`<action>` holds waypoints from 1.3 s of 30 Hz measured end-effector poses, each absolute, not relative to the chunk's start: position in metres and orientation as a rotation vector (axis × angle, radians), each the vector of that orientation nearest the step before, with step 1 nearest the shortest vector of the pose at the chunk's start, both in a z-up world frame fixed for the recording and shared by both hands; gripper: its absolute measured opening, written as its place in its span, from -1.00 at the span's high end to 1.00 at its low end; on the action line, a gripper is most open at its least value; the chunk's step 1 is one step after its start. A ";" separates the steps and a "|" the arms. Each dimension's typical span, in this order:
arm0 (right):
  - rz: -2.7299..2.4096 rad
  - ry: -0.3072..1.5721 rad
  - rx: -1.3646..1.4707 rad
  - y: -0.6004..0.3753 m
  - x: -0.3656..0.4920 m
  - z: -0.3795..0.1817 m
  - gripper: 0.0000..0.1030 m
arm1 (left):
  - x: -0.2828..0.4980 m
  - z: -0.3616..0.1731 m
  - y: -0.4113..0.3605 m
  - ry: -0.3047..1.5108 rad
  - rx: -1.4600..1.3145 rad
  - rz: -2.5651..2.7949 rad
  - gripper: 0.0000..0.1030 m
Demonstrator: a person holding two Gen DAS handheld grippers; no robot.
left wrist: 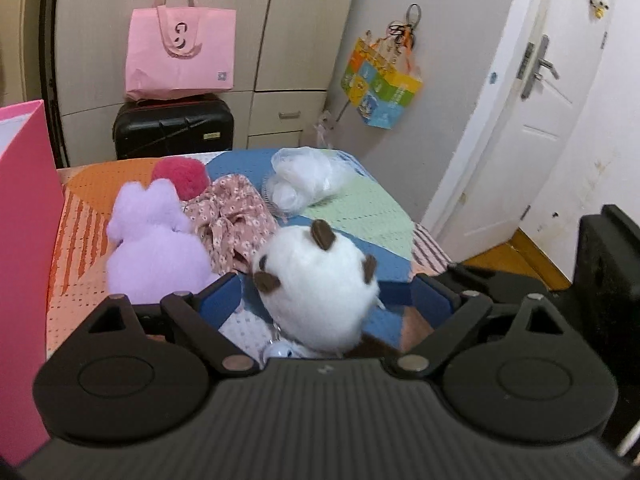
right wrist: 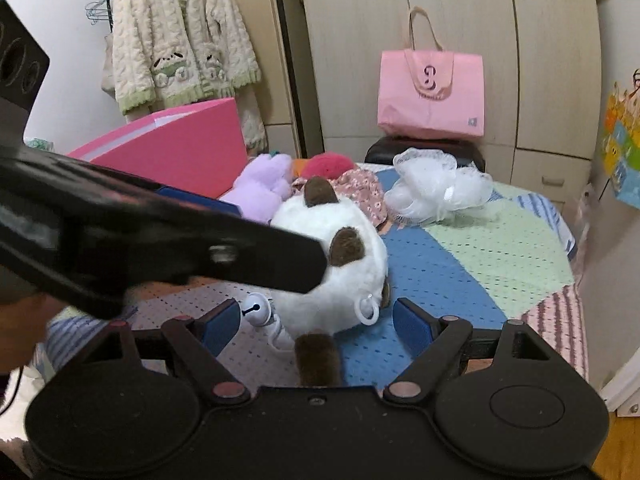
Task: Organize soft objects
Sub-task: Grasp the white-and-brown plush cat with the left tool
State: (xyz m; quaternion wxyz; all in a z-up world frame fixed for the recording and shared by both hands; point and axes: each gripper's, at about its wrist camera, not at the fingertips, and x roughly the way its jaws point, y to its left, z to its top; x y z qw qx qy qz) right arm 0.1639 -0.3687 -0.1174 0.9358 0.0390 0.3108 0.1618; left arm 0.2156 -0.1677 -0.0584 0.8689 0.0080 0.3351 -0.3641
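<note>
With both the left gripper (left wrist: pixel 326 300) and the right gripper (right wrist: pixel 316 322) spread around the white plush (left wrist: pixel 320 284) on the near bed (left wrist: pixel 360 208), pinching nothing, uneven closing could squeeze the round toy sideways and out.

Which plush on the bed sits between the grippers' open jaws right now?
The white plush with brown ears. It lies nearest, between the open fingers of both the left gripper and right gripper; the purple plush and red plush lie farther back.
</note>
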 end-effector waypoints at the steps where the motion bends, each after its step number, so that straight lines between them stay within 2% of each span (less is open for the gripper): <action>1: 0.336 0.649 0.092 -0.368 0.167 -0.119 -0.62 | 0.218 -0.061 -0.170 0.706 0.017 -0.755 -0.67; 3: 0.324 0.655 0.100 -0.366 0.170 -0.121 -0.58 | 0.224 -0.066 -0.172 0.736 0.011 -0.751 -0.44; 7: 0.289 0.630 0.055 -0.356 0.166 -0.121 -0.37 | 0.231 -0.077 -0.173 0.796 -0.025 -0.747 -0.23; 10: 0.259 0.611 0.051 -0.355 0.162 -0.122 -0.19 | 0.229 -0.080 -0.173 0.792 -0.033 -0.740 -0.20; 13: 0.247 0.606 0.068 -0.358 0.159 -0.121 -0.12 | 0.223 -0.080 -0.175 0.777 -0.009 -0.735 -0.17; 24: 0.209 0.623 0.095 -0.345 0.141 -0.109 -0.12 | 0.196 -0.070 -0.167 0.750 0.056 -0.726 -0.17; 39: 0.227 0.654 0.067 -0.304 0.108 -0.082 -0.12 | 0.166 -0.050 -0.113 0.776 -0.005 -0.748 -0.17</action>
